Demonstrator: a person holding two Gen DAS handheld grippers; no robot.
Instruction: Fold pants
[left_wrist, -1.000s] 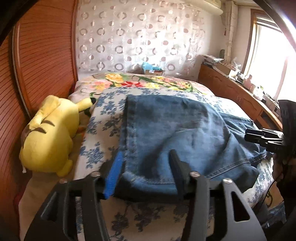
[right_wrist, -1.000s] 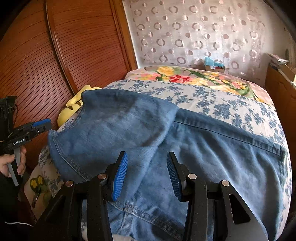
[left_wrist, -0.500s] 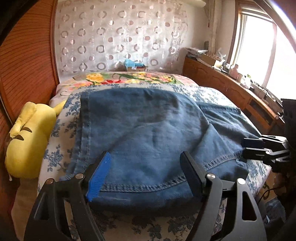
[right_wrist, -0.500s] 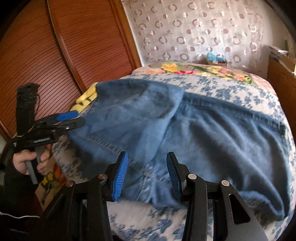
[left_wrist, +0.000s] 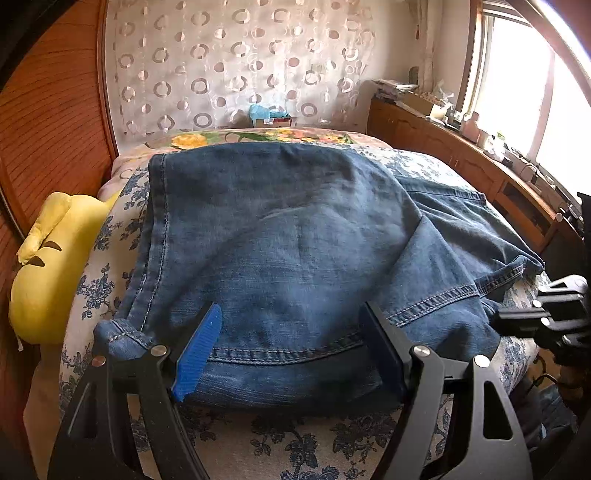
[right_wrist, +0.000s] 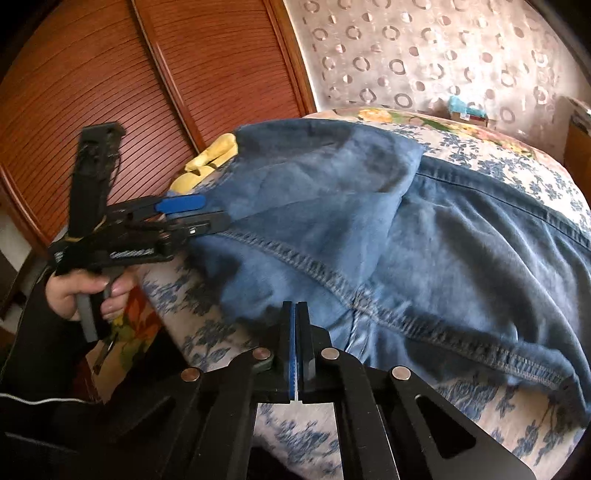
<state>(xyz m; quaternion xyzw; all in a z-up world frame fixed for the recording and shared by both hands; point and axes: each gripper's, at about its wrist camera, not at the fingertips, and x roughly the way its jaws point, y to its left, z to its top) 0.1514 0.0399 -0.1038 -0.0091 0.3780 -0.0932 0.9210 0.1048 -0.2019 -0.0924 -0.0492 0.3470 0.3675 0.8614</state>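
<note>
The jeans (left_wrist: 288, 251) lie folded across the bed (left_wrist: 280, 446), spread over its blue-flowered cover, with their stitched hem along the near edge. The left tool (left_wrist: 291, 349) hangs over that near hem with its jaws standing wide apart, the denim below them and not pinched. The right tool (right_wrist: 296, 332) sits at the near edge of the bed with its jaws pressed together on nothing, just short of the jeans' hem. A yellow plush toy (left_wrist: 48, 266) lies at the left of the bed, against the wooden wardrobe (left_wrist: 48, 110).
</note>
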